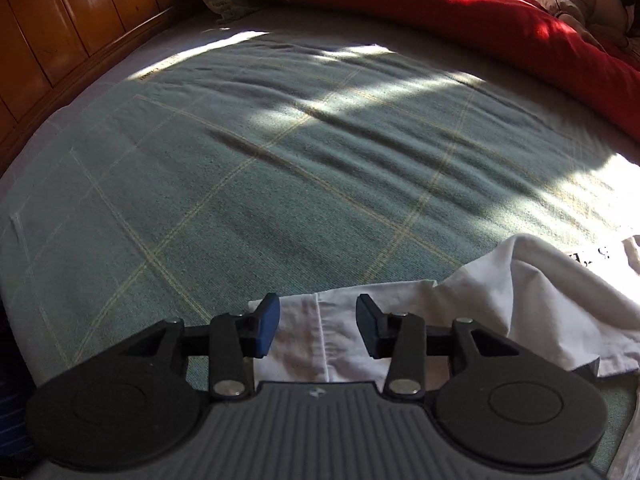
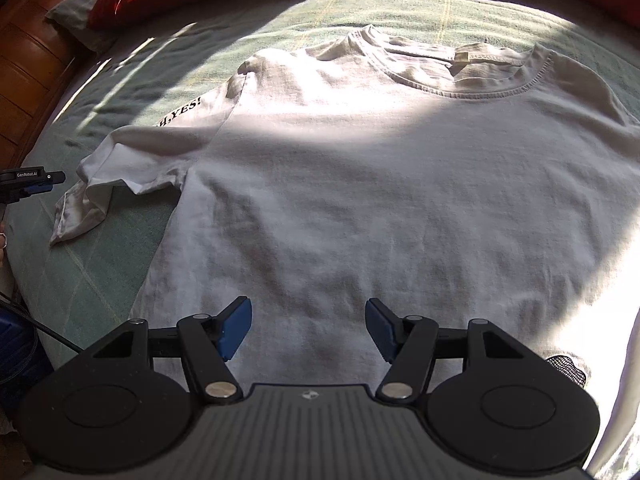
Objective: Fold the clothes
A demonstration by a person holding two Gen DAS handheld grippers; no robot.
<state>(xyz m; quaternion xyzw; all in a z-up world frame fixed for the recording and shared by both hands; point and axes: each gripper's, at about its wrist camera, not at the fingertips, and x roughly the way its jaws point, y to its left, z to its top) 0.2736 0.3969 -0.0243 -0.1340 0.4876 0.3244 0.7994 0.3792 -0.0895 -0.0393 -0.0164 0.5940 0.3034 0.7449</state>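
1 white T-shirt [image 2: 360, 184] lies spread flat on the green checked bedcover [image 1: 280, 160], collar [image 2: 460, 76] at the far end, hem near the right gripper. It's front-up w/ no fold showing in the body, so it fits a shirt laid out for folding or one opened back out; can't tell which. Left sleeve [image 2: 120, 168] sticks out to the left, its cuff end crumpled and partly turned over, black lettering on it.

Left gripper [image 1: 316, 320] sits low at that sleeve's cuff: blue pads [image 1: 266, 328] wide apart, cuff hem lying between them, nothing pinched. Prob. placed there since the sleeve is the loose bit that needs taking in. Right gripper [image 2: 308, 328] hangs over the near middle of the shirt body, jaws equally wide, gripping nothing; whether the pads touch the cloth I can't tell.

Count: 1 shirt, 2 grippers, 1 sleeve clearly in view (right one runs off the frame edge). Red duvet [image 1: 440, 0] bunched along the far side, 1 grey pillow [image 2: 76, 12] far left by the wooden bed frame [image 1: 60, 20]. Sun patches cross the bed.
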